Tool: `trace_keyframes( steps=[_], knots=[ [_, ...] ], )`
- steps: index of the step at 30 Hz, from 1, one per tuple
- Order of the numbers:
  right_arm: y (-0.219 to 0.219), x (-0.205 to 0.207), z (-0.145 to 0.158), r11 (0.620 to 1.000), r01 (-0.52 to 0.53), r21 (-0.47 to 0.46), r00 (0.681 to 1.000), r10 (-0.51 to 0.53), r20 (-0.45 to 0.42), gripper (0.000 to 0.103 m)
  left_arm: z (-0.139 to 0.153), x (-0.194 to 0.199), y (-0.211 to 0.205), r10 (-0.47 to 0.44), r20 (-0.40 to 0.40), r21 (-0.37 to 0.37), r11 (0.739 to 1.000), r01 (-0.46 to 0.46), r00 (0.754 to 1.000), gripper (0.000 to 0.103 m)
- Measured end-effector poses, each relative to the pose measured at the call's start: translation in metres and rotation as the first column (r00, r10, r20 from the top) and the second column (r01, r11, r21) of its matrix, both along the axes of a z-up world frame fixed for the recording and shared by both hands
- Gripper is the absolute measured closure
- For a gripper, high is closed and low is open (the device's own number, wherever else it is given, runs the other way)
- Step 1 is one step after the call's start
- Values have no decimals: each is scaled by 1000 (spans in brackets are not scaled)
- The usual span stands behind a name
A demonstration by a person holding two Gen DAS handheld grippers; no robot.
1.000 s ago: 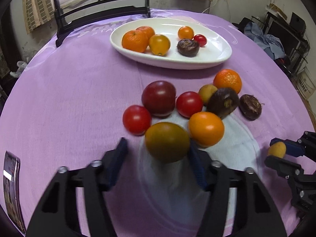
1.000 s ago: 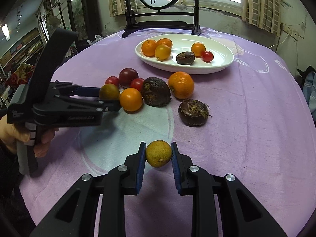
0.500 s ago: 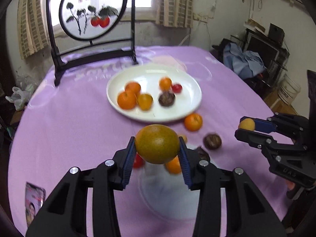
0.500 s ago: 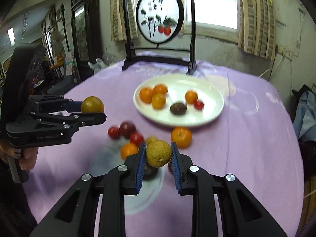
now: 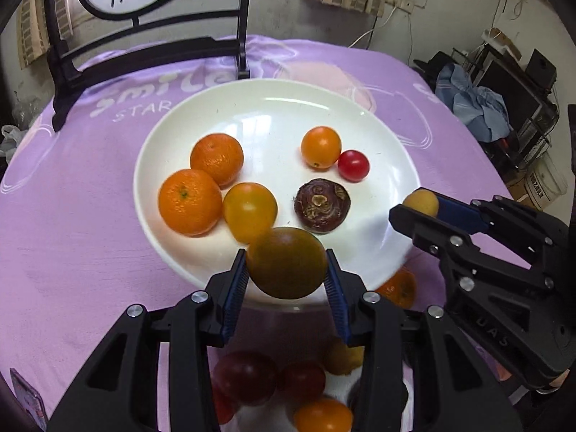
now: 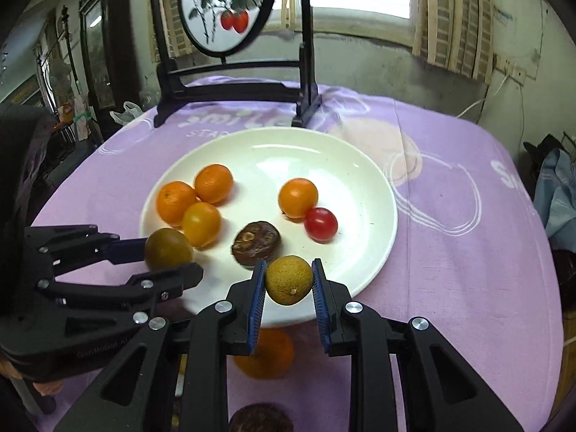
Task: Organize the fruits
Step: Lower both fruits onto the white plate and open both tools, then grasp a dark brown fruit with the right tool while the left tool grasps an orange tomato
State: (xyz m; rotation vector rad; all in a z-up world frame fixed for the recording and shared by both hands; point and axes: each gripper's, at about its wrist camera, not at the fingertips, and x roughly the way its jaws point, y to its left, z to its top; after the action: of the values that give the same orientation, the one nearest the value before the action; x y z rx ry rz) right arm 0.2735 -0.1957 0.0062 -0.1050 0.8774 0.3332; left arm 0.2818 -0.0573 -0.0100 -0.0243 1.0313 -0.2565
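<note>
My left gripper (image 5: 287, 270) is shut on a brownish-green tomato (image 5: 287, 262) and holds it above the near rim of the white plate (image 5: 273, 108). My right gripper (image 6: 289, 282) is shut on a small yellow-green citrus (image 6: 289, 280), over the plate's (image 6: 363, 194) near edge. The plate holds two mandarins (image 5: 189, 201), a yellow tomato (image 5: 249, 211), an orange tomato (image 5: 320, 147), a red cherry tomato (image 5: 353, 165) and a dark brown fruit (image 5: 322, 205). The right gripper shows at the right of the left wrist view (image 5: 419, 212); the left gripper shows at the left of the right wrist view (image 6: 169, 253).
Loose fruit lies on the purple tablecloth (image 5: 72, 252) below the grippers: dark red and red tomatoes (image 5: 248, 374), an orange one (image 5: 322, 414) and a mandarin (image 6: 266, 354). A black-framed painted screen (image 6: 230, 10) stands behind the plate. Clutter sits off the table's right side.
Both grippers have lifted their fruits from the table and carried them forward to the plate's near rim. The plate now fills the middle of both views.
</note>
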Motion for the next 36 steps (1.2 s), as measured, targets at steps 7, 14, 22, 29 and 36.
trace_keyframes(
  steps=[7, 14, 22, 29, 36],
  knots=[
    [-13, 24, -19, 995, 50, 84, 997, -44, -67, 67, -9, 21, -1, 44, -21, 3, 999, -44, 999, 40],
    [-26, -3, 1, 991, 40, 128, 999, -38, -18, 66, 35, -3, 10, 72, 97, -9, 997, -72, 993, 26],
    [-33, -69, 19, 998, -22, 64, 999, 19, 44, 62, 43, -56, 22, 53, 109, 23, 998, -56, 993, 24],
    [-28, -120, -14, 998, -60, -17, 998, 60, -15, 61, 19, -111, 37, 57, 89, 8, 998, -58, 994, 24],
    [-17, -127, -46, 994, -70, -83, 995, 64, -69, 61, -4, -154, 43, 50, 53, -16, 999, -49, 997, 20]
  ],
)
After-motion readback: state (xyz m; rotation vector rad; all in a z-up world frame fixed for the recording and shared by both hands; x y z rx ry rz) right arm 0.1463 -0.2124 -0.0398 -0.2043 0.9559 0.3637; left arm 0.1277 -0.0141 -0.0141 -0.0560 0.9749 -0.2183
